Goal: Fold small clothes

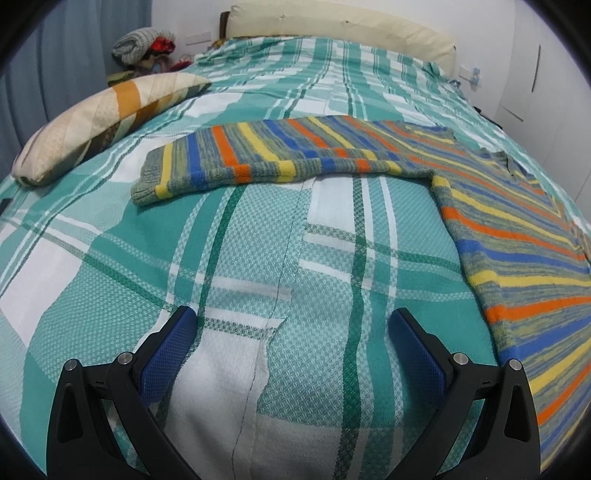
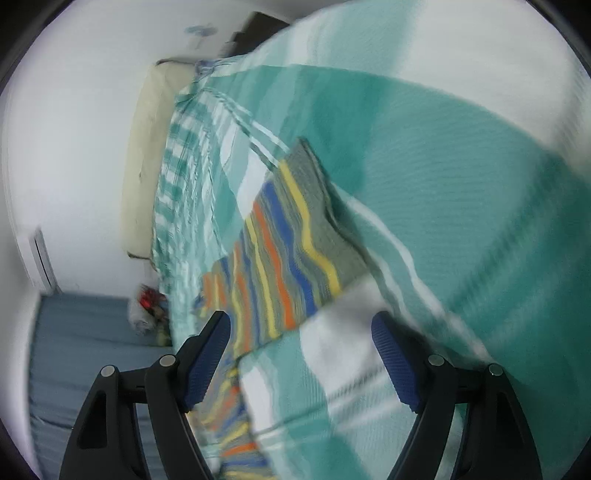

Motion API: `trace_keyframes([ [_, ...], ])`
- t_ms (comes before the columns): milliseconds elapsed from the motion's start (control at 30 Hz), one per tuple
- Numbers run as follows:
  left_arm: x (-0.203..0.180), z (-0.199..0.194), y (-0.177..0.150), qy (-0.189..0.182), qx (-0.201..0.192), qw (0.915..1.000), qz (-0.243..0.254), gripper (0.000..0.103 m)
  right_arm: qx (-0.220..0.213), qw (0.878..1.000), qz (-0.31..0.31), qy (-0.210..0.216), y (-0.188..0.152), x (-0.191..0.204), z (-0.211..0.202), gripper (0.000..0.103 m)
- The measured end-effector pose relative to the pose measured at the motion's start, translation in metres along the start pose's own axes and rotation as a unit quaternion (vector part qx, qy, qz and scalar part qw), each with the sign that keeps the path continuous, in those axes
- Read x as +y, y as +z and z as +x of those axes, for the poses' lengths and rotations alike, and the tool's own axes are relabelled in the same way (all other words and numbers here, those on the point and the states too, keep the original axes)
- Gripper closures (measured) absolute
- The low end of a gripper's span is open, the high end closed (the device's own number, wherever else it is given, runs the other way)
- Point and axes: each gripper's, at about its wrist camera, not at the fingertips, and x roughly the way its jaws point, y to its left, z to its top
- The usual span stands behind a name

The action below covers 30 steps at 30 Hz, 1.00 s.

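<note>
A small striped knit sweater [image 1: 498,206] in grey, orange, yellow and blue lies flat on the bed. Its body is at the right of the left wrist view and one sleeve [image 1: 258,158] stretches out to the left. My left gripper [image 1: 291,328] hovers open over bare bedspread, short of the sleeve, with nothing between its blue pads. The right wrist view is blurred and rolled sideways. In it the sweater's other sleeve [image 2: 291,243] lies just beyond my right gripper [image 2: 301,332], which stands open and empty, its left finger [image 2: 207,354] near the sleeve.
The bed carries a teal and white plaid spread [image 1: 258,277]. A striped pillow [image 1: 99,125] lies at the left, a cream headboard cushion [image 1: 343,26] at the far end. A pile of clothes [image 1: 144,44] sits by the blue curtain. White walls stand on the right.
</note>
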Motion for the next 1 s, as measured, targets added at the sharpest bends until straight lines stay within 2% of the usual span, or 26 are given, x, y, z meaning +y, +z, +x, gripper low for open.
trace_keyframes([
  [67, 0.000, 0.000, -0.001, -0.003, 0.000, 1.0000, -0.002, 0.000, -0.043, 0.998, -0.031, -0.025, 0.014, 0.005, 0.001, 0.026],
  [133, 0.000, -0.002, -0.002, -0.004, -0.001, 1.0000, -0.002, 0.000, -0.060, 0.996, -0.057, -0.036, 0.025, 0.006, 0.007, 0.026],
  [233, 0.000, -0.003, -0.003, -0.003, -0.004, 1.0000, -0.001, 0.000, -0.034, 0.995, -0.089, -0.019, 0.041, 0.011, 0.022, 0.025],
  [267, 0.000, -0.003, -0.003, -0.003, -0.004, 1.0000, -0.001, 0.000, -0.023, 0.995, -0.098, -0.011, 0.044, 0.015, 0.026, 0.029],
  [300, 0.000, -0.003, -0.003, -0.003, -0.004, 1.0000, -0.001, 0.000, -0.006, 0.994, -0.105, -0.002, 0.047, 0.017, 0.031, 0.039],
  [333, 0.000, -0.003, -0.003, -0.003, -0.003, 1.0000, -0.002, 0.000, 0.007, 0.994, -0.109, -0.007, 0.050, 0.017, 0.035, 0.086],
  [367, 0.000, -0.003, -0.003, -0.003, -0.003, 1.0000, -0.002, 0.000, 0.017, 0.993, -0.108, -0.037, 0.052, 0.016, 0.037, 0.100],
  [433, 0.000, -0.003, -0.003, -0.004, -0.004, 1.0000, -0.002, 0.000, -0.001, 0.991, -0.118, -0.056, 0.050, 0.022, 0.027, 0.100],
  [533, 0.000, -0.003, -0.003, -0.003, -0.004, 1.0000, -0.001, 0.000, -0.023, 0.989, -0.145, -0.024, 0.039, 0.053, 0.007, 0.100],
  [633, -0.001, -0.004, -0.004, -0.003, -0.005, 1.0000, -0.001, 0.000, -0.014, 0.979, -0.200, 0.024, 0.018, 0.118, -0.003, 0.100],
  [700, -0.001, -0.004, -0.004, -0.003, -0.005, 1.0000, -0.002, 0.000, 0.012, 0.968, -0.244, 0.057, -0.006, 0.173, 0.004, 0.100],
  [833, -0.001, -0.004, -0.004, -0.003, -0.004, 1.0000, -0.002, 0.000, 0.074, 0.944, -0.303, 0.102, -0.068, 0.267, 0.051, 0.100],
  [900, -0.001, -0.004, -0.004, -0.003, -0.005, 1.0000, -0.002, 0.000, 0.102, 0.936, -0.316, 0.114, -0.105, 0.290, 0.080, 0.100],
  [1000, -0.001, -0.004, -0.004, -0.003, -0.005, 1.0000, -0.002, 0.000, 0.155, 0.921, -0.341, 0.106, -0.157, 0.320, 0.142, 0.097],
])
